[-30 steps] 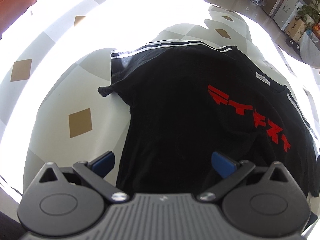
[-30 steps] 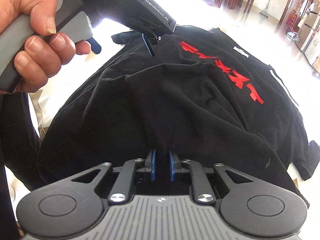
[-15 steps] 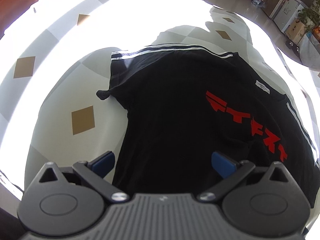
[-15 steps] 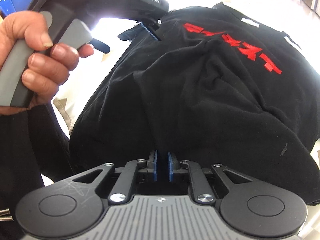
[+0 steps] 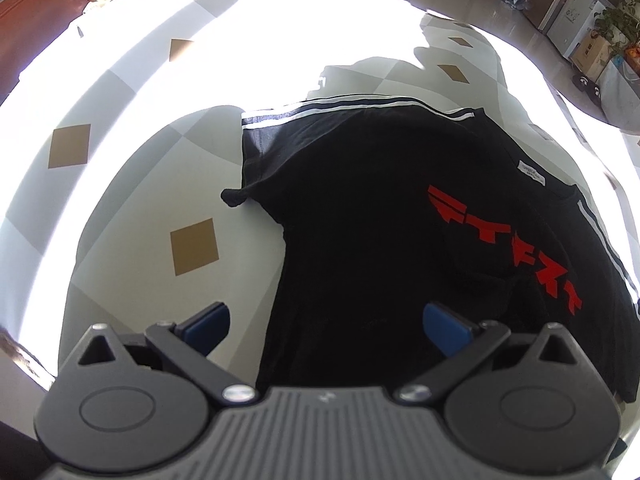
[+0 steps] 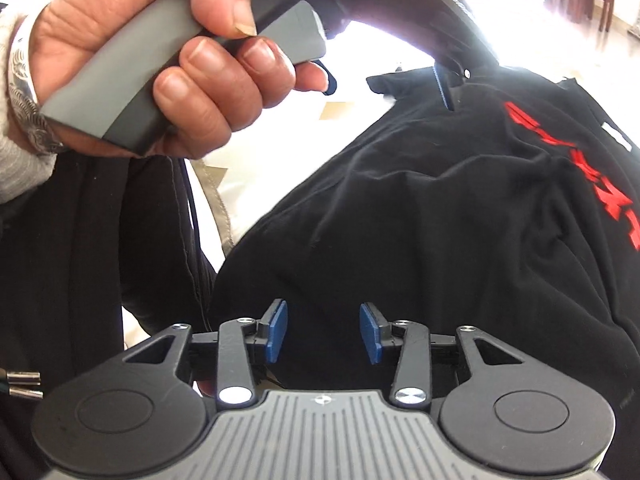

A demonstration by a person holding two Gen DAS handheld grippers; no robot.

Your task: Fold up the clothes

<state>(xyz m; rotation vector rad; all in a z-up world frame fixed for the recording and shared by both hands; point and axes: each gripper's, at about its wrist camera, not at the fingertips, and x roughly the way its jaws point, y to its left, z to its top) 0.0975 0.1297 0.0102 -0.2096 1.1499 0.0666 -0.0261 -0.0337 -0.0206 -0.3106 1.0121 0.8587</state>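
Worktop: a wide surface [image 5: 120, 216] under a pale cloth with grey checks and tan diamond patches, in bright glare along its far side and in shadow nearer the camera
T-shirt: a black T-shirt [image 5: 380, 220] lies spread on the worktop to the right of its middle, front up, rumpled in soft folds across the body in the right wrist view
Sleeve: one sleeve [image 5: 272, 152] spreads toward the far left, with white stripes running along its upper edge; a small bunched tip of cloth pokes out at its lower left corner
Red print: blocky red characters [image 5: 508, 248] run in a slanted row across the chest, toward the right side of the shirt
Neck label: a small white label [image 5: 531, 169] sits at the collar, just beyond the print
Person's left hand: a hand [image 6: 172, 60] wraps a grey handle in the upper left of the right wrist view, a patterned silver bangle at the wrist beside a pale knit cuff
Left gripper: the left gripper [image 5: 326, 326] hangs above the near left edge of the shirt, fingers wide apart; one blue pad is over bare cloth of the worktop, the other over black fabric, and neither pinches anything
Right gripper: the right gripper [image 6: 322, 330] points down at the near hem, its fingers parting; black fabric lies behind the gap, and the pads do not press on it
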